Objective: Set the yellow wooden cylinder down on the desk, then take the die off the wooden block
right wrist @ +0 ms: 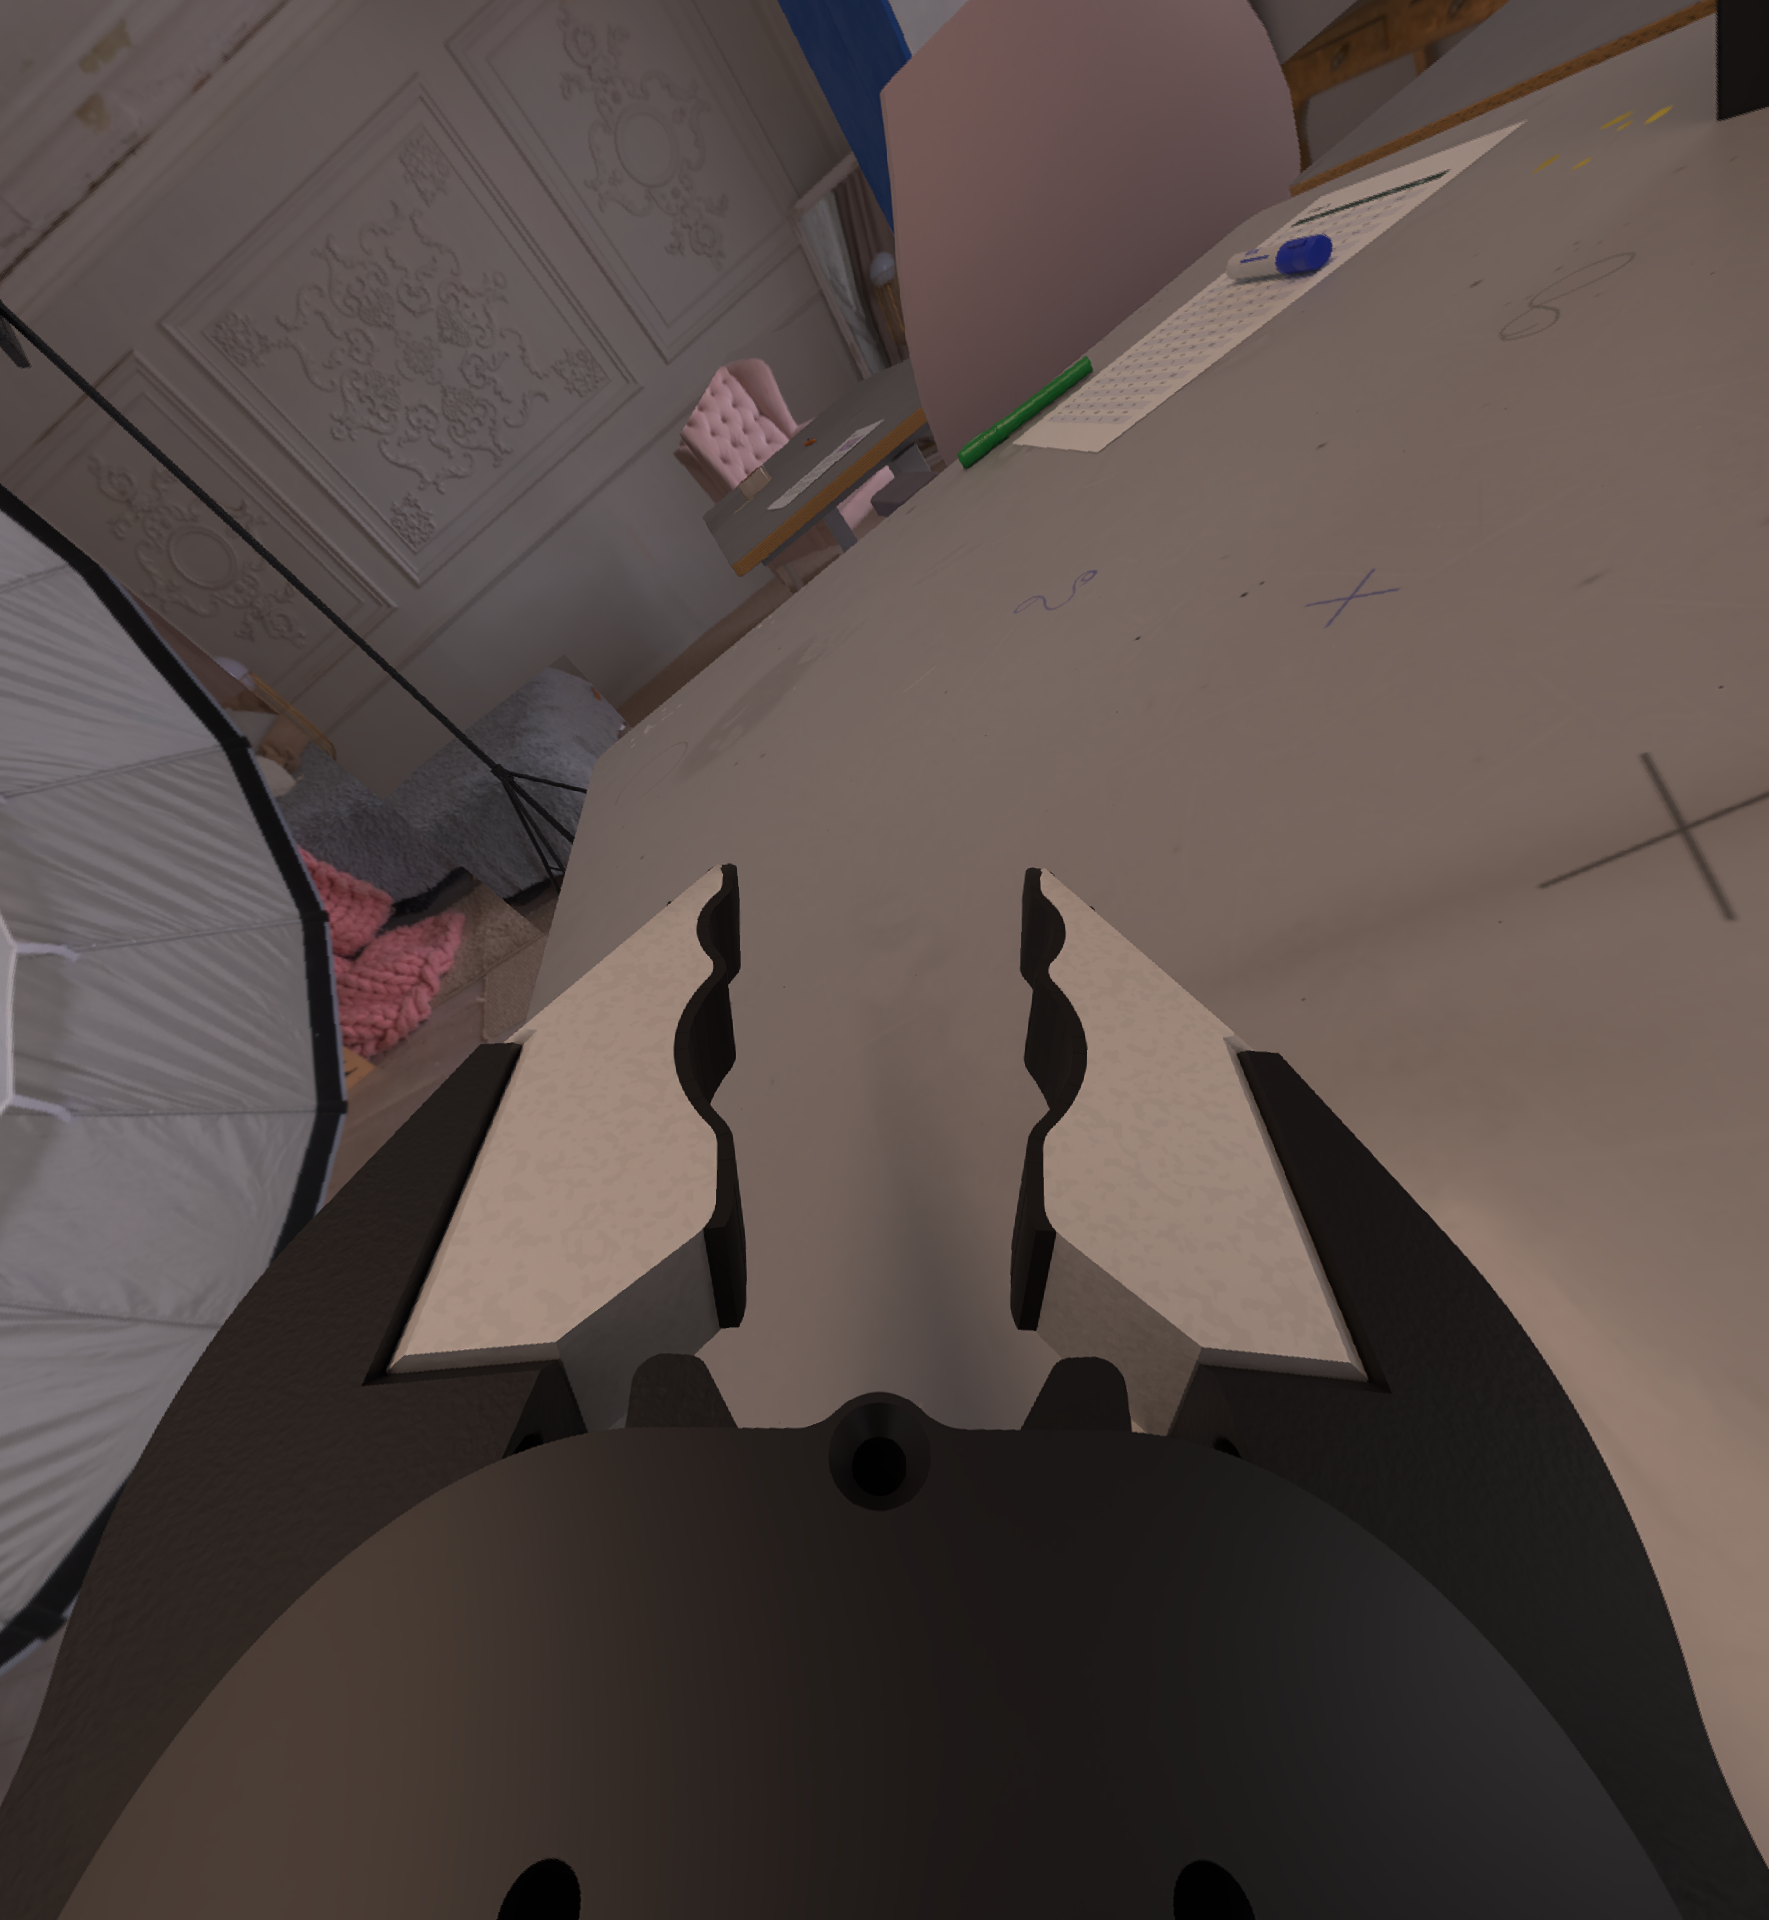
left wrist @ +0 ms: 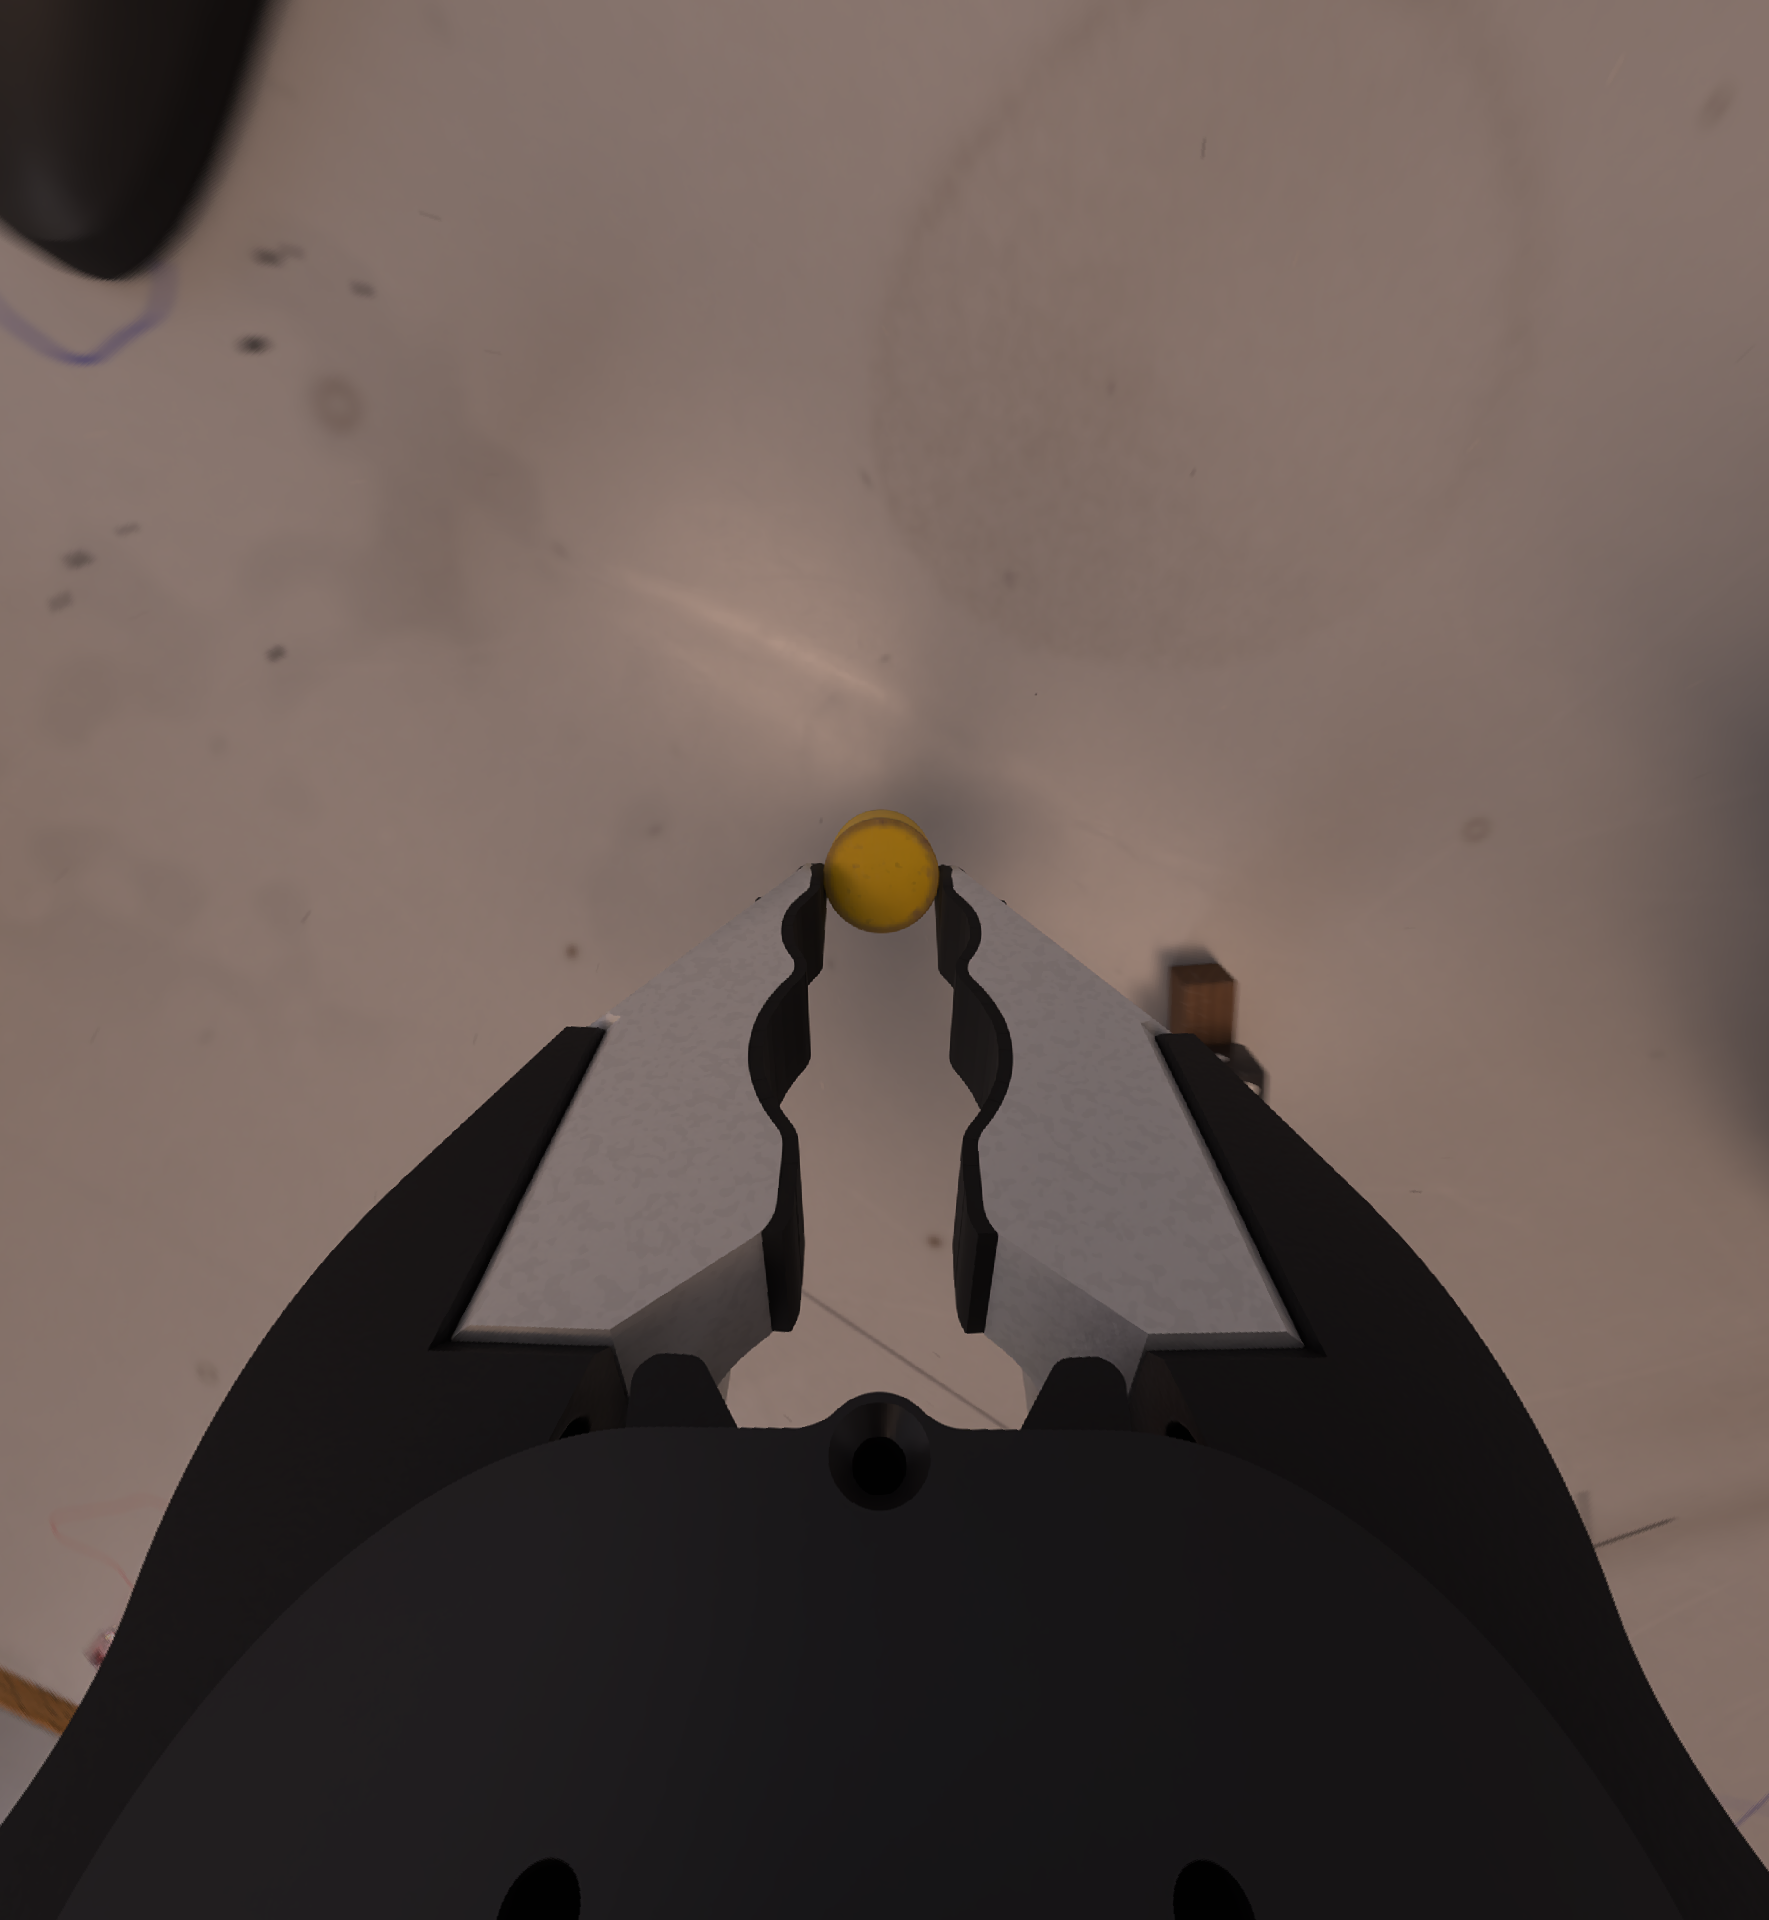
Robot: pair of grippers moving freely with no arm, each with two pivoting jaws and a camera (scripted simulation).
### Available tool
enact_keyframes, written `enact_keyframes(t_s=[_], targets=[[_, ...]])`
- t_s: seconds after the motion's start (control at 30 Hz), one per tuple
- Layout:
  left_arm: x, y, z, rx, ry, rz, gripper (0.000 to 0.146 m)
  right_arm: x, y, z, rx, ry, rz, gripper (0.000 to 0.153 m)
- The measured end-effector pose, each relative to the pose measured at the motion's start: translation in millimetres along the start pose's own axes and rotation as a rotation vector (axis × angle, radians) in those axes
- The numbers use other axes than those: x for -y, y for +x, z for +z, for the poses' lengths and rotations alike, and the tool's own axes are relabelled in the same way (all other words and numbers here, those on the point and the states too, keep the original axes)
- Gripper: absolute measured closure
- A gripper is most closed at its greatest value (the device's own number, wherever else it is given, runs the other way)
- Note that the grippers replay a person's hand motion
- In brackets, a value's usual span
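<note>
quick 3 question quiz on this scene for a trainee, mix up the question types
1. True or false: the left gripper is shut on the yellow cylinder.
2. What is between the right gripper's fingers? A) a die B) nothing C) a green pencil
3. Fill in: the wooden block stands on the ____ side of the left wrist view.

Key: 1 true; 2 B; 3 right

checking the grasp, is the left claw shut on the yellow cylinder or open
Shut on it: the left claw pinches the yellow cylinder between its fingertips, seen end-on above the desk.
</note>
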State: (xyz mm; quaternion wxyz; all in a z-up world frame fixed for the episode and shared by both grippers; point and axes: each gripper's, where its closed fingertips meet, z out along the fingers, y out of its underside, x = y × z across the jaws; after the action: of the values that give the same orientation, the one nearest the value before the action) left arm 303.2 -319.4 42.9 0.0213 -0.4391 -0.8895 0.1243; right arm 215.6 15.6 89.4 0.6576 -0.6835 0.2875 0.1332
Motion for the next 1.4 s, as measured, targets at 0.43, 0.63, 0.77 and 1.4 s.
enact_keyframes(t_s=[0.43,0.63,0.77,1.4], targets=[[-154.0,205.4,-162.6,0.451,0.344,-0.938,0.125,1.5,-1.9,-2.6,0.030,0.011,0.023,0.098],[-222.6,376.5,-106.3,0.431,0.192,-1.386,0.125,-0.6,3.6,1.6,-0.008,-0.009,0.027,0.098],[-226.2,418.6,-72.0,0.349,0.084,-1.396,0.125,-2.6,7.5,4.1,-0.041,-0.026,0.024,0.098],[-157.1,233.1,-158.9,0.445,0.269,-0.870,0.105,-2.3,3.1,3.1,-0.022,-0.019,0.004,0.098]])
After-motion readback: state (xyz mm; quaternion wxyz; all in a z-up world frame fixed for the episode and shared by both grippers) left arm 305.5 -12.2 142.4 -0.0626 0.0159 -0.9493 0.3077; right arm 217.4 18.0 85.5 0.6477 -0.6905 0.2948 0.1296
